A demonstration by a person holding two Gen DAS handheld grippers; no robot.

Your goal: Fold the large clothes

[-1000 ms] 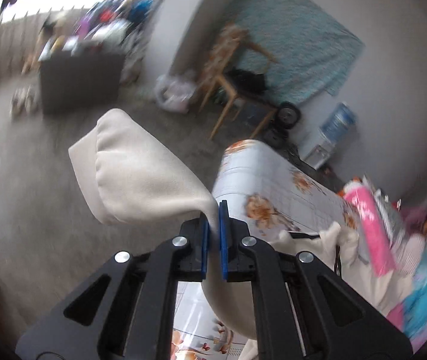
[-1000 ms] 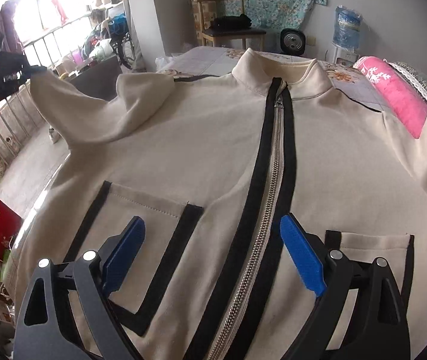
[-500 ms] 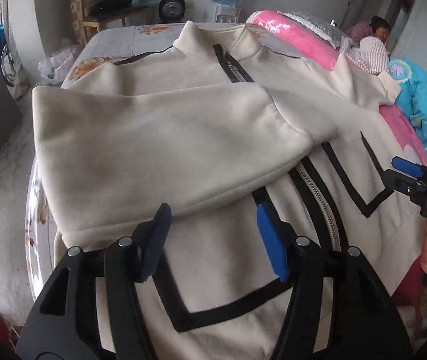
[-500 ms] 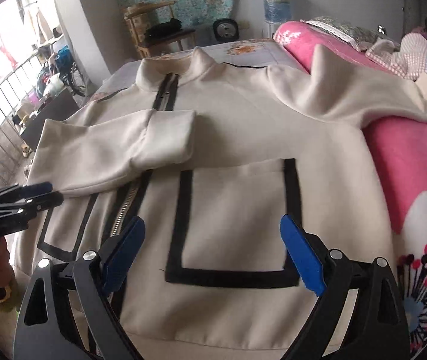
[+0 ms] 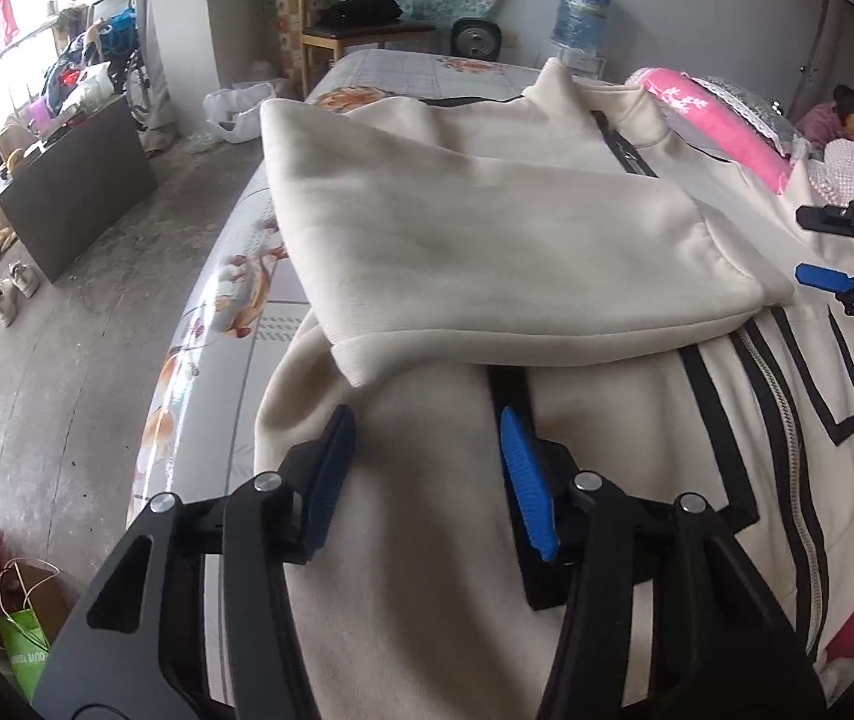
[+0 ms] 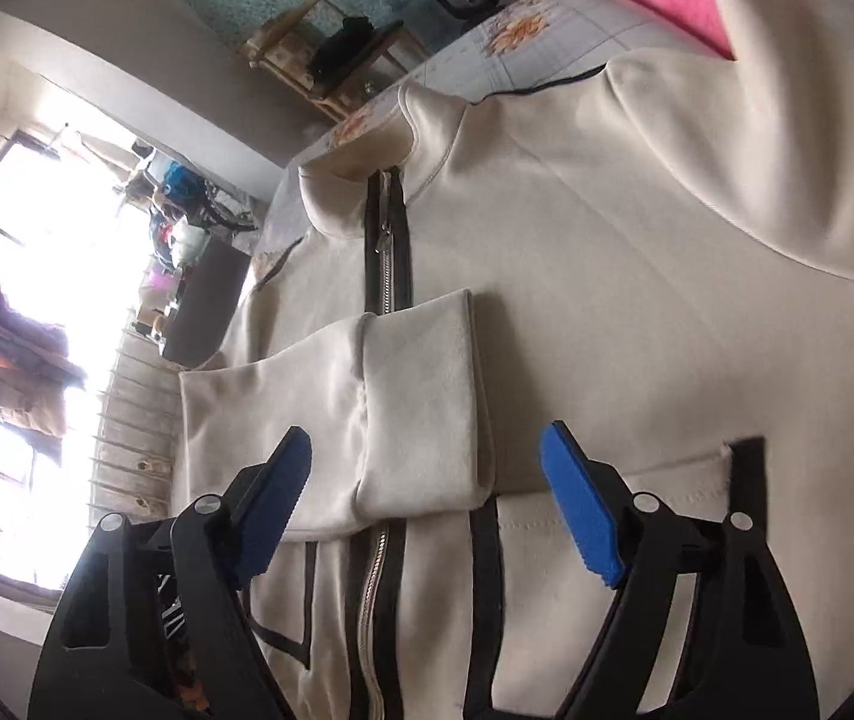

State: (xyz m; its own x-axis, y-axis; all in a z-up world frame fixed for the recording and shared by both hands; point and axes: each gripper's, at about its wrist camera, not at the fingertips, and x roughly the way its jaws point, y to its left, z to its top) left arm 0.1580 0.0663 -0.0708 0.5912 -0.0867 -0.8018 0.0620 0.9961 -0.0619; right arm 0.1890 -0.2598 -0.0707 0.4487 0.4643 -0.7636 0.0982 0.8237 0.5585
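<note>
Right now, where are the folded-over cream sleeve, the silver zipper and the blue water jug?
Folded-over cream sleeve [image 5: 487,264], left wrist view, middle of its top face.
Silver zipper [image 6: 387,267], right wrist view, teeth below the pull.
Blue water jug [image 5: 587,13], left wrist view, its body.

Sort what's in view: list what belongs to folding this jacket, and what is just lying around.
Job: cream jacket, its folded sleeve, other sleeve, left gripper, right gripper.
Lying about: pink pillow, water bottle, wooden chair, shoes.

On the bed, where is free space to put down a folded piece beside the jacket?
A bare strip of bedsheet runs between the jacket and the bed's floor-side edge, widening toward the chair. The opposite side is crowded by the pink pillow.
</note>
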